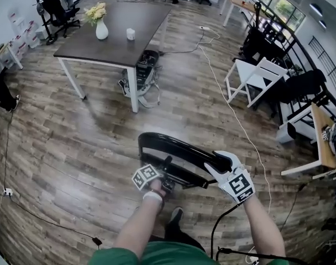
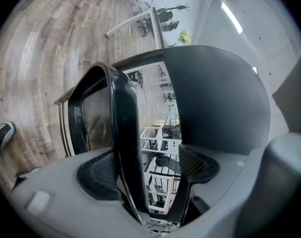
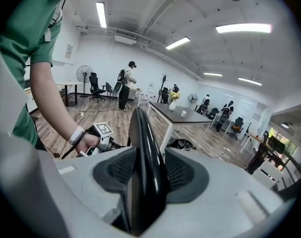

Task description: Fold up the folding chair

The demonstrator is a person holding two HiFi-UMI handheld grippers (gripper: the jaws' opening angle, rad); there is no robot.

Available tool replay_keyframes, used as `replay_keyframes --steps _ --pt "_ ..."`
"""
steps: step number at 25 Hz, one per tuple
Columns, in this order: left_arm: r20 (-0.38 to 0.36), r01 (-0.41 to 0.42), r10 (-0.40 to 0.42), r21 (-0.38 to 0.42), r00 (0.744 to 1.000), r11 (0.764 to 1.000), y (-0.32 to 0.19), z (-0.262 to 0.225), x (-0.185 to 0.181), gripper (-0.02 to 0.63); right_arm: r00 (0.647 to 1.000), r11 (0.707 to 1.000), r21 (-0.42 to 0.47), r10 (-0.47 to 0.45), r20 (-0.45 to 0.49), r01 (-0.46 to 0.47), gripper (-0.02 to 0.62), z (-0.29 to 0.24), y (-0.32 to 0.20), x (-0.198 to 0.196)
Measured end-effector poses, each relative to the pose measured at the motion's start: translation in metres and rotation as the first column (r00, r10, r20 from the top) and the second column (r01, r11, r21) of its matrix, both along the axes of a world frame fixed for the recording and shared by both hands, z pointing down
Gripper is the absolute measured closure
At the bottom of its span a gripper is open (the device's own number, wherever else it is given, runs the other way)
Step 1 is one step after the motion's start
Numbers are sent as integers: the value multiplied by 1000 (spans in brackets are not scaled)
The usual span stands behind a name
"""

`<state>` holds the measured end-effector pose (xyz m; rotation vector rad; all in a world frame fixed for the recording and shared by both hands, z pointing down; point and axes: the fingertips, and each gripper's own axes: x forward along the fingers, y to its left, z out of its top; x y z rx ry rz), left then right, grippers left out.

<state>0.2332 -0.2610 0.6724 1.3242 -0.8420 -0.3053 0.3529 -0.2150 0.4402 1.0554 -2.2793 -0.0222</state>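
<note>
Right, the black folding chair [image 1: 176, 150] stands on the wood floor [image 1: 74, 148] just in front of your feet, with its curved top rail [image 1: 179, 147] facing up at you. Your right gripper [image 1: 219, 162] is at the rail's right end, and in the right gripper view it's clamped tight: both dark pads [image 3: 118, 172] press on the glossy black rail [image 3: 145, 167], one on each side, with no gap.

Your left gripper [image 1: 165, 173] sits lower and nearer the middle of the chair, in among the black frame bars. In the left gripper view its jaws stand wide. A black frame bar [image 2: 123, 133] runs up between them, close against the pad [image 2: 93, 175] on that view's left, and there is clear daylight between it and the other pad [image 2: 197, 165]. So nothing is pinched there; the left gripper is loose around that bar, not gripping it. Your shoe [image 2: 3, 133] shows at the edge, down on the floor.

Beyond the chair stands a dark-topped table [image 1: 118, 43] on white legs, carrying a white vase of flowers [image 1: 101, 29] and a white cup [image 1: 130, 34]. A white chair [image 1: 256, 79] stands well off to your right.
</note>
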Motion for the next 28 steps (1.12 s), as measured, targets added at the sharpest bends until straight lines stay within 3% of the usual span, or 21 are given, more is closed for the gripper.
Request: replay_keyframes --steps 3,10,19,24,28 --pt "42 -17 17 14 999 1000 6 1 0 249 1000 1000 -3 -2 13 2 417 0 0 3" --pt "51 -60 58 45 997 997 21 -8 -4 253 1000 1000 9 -20 -1 20 420 1 3 0" --pt "87 -115 106 106 990 988 47 -33 -36 253 1000 1000 26 -9 -17 10 419 0 0 3" --pt "149 -175 147 197 978 965 47 -78 -55 253 1000 1000 29 -11 -19 11 419 -1 1 5" --pt "231 -214 147 296 962 931 41 -122 -71 259 1000 999 31 -9 -18 10 419 -1 2 4"
